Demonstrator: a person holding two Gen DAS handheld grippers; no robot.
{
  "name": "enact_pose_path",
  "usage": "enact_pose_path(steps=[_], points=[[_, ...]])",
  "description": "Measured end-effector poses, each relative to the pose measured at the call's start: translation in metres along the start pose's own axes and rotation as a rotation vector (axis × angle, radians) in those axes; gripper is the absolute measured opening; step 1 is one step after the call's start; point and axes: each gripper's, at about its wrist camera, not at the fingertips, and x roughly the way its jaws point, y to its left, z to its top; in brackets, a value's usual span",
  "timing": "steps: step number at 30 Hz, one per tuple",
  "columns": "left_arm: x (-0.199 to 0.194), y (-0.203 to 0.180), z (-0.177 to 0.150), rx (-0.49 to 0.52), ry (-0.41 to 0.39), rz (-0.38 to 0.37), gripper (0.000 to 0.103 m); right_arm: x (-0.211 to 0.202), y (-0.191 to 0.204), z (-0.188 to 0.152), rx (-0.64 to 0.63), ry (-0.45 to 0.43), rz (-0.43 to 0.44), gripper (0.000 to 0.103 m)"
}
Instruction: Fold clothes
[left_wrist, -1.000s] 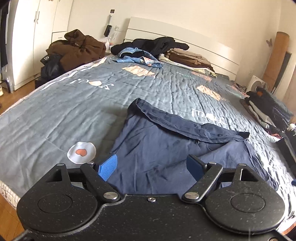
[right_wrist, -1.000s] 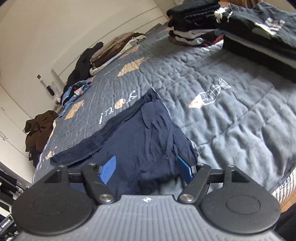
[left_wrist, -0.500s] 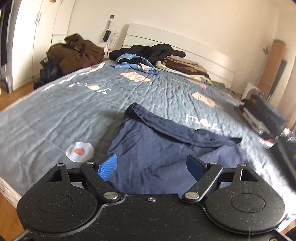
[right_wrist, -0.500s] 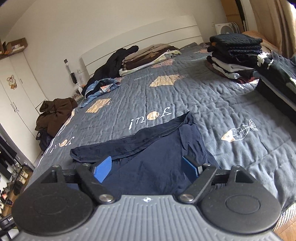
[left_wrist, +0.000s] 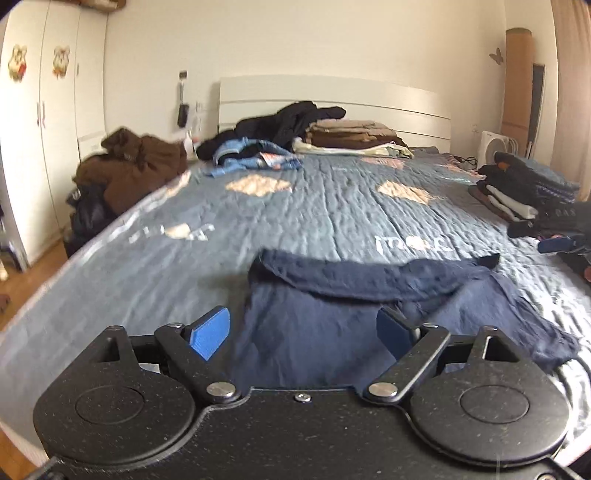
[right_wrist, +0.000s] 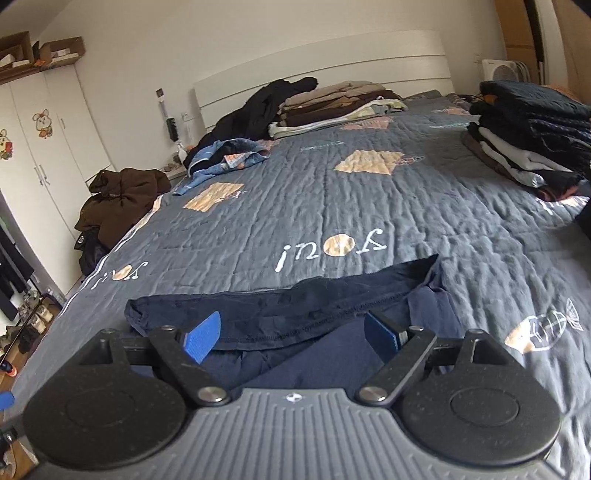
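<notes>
On the bed (left_wrist: 155, 280) we have the navy garment (left_wrist: 317, 339) lying partly flat, its far edge rolled into a thick dark band (right_wrist: 280, 306). Starting at the left, our left gripper (left_wrist: 308, 328) hovers over the near cloth, its jaws just opened wider and pinching nothing. To the right, our right gripper (right_wrist: 291, 334) hangs over the same garment, its jaws spread and empty too. We judge the fold goes best if each gripper takes one corner of that rolled edge, lifts evenly, and draws the cloth taut before laying it over. The folded stack (right_wrist: 532, 147) waits far right.
</notes>
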Motion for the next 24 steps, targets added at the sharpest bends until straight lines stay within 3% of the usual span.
enact_pose_path(steps=[3,9,11,13,16,18,21,24], points=[[0.030,0.002,0.011,0.007,0.034,-0.006,0.087,0.015,0.000,-0.001,-0.060,0.047,0.003,0.085],[0.085,0.012,0.002,0.024,0.048,-0.050,0.086,0.037,-0.015,-0.003,-0.225,0.117,-0.082,0.085],[0.099,0.014,-0.004,0.040,0.082,-0.024,0.084,0.044,-0.026,-0.004,-0.212,0.130,-0.078,0.085],[0.107,0.014,0.000,0.043,0.111,-0.030,0.071,0.052,-0.037,-0.008,-0.201,0.148,-0.079,0.085],[0.105,0.006,0.004,0.146,0.076,-0.019,0.071,0.058,-0.050,-0.008,-0.187,0.157,-0.091,0.085],[0.105,0.003,0.004,0.201,0.044,0.005,0.071,0.060,-0.053,-0.001,-0.148,0.132,-0.071,0.085],[0.118,0.000,0.007,0.214,0.065,-0.010,0.071,0.066,-0.054,0.010,-0.114,0.122,0.007,0.085],[0.131,-0.014,0.003,0.346,0.075,-0.028,0.071,0.077,-0.051,0.013,-0.141,0.152,0.051,0.085]])
